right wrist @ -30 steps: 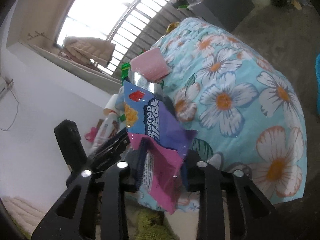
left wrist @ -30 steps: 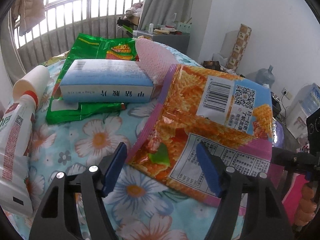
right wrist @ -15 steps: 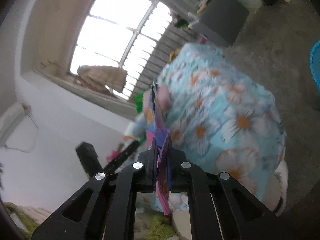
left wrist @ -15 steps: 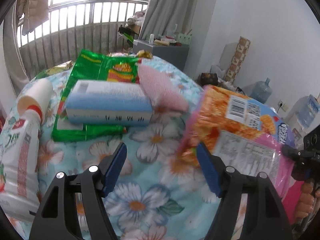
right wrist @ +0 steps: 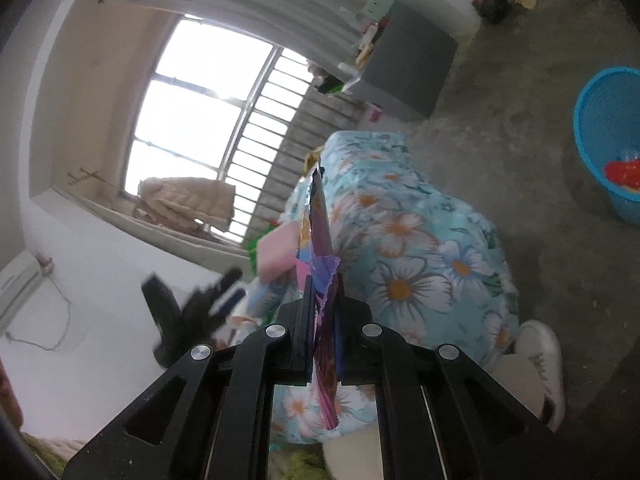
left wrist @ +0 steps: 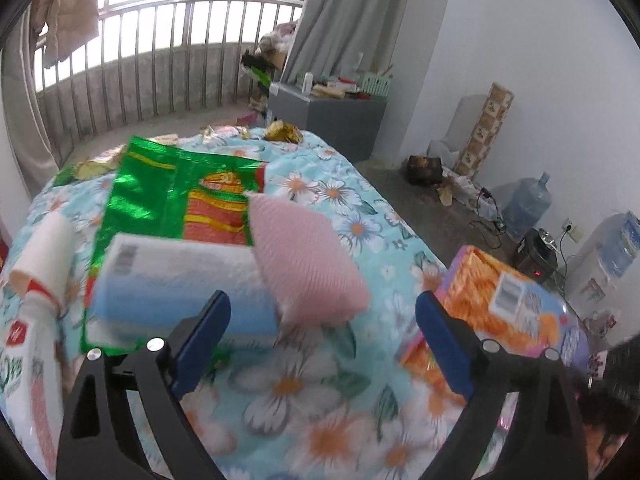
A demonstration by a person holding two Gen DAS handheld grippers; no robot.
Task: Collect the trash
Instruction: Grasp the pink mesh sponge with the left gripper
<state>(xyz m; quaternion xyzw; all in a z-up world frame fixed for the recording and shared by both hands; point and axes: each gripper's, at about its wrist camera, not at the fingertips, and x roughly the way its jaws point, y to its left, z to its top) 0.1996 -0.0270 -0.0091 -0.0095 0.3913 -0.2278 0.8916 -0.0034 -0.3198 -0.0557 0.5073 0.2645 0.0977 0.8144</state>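
My right gripper is shut on an orange and purple snack bag, held edge-on off the floral table; the bag also shows at the right of the left wrist view. My left gripper is open and empty above the floral cloth. Ahead of it lie a pink packet, a blue and white box, a green foil bag and a white bottle. A blue waste basket with red trash stands on the floor at right.
Small gold wrappers lie at the table's far edge. A grey cabinet stands behind, with a balcony railing. A water jug and cables are on the floor at right. A white shoe is by the table.
The right gripper has lifted the snack bag off the table and swung it to the right, away from the left gripper. The left gripper has pulled back and up.
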